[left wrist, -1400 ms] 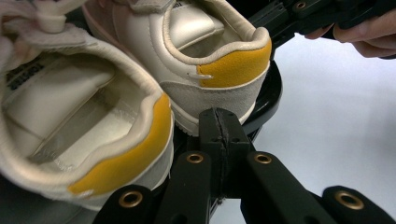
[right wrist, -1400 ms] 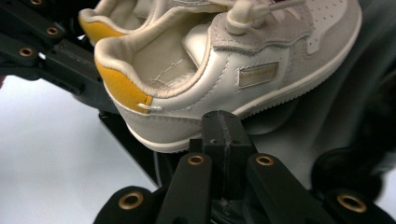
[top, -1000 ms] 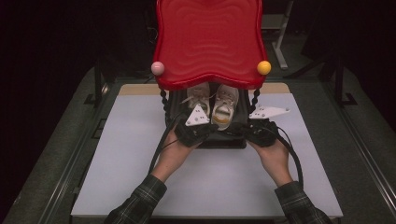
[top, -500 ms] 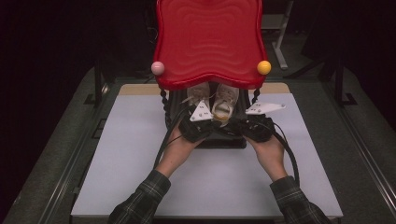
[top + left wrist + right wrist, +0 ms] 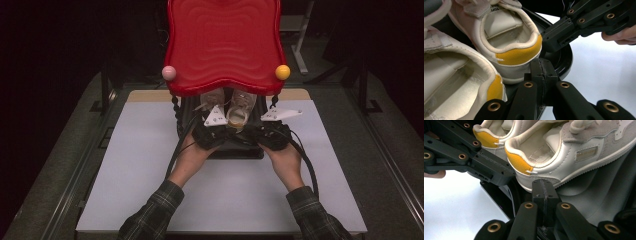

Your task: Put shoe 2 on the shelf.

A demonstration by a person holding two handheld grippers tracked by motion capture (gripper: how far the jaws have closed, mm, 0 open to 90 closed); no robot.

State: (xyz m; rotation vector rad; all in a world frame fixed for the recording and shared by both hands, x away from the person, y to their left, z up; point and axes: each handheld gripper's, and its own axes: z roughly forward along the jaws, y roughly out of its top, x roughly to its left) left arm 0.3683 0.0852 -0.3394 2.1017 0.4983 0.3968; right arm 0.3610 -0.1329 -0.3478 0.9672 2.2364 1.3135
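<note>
Cream shoes (image 5: pixel 509 37) w/ yellow heels, red tray (image 5: pixel 224 45), plaid sleeves (image 5: pixel 155 212).

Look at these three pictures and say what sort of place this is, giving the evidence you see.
Probably a lab or studio bench set up for recording handling tasks, not a home. A plain white mat covers the table, the surroundings are dark, and a person works with a camera-carrying gripper in each hand near a pair of shoes under a red tray.
</note>
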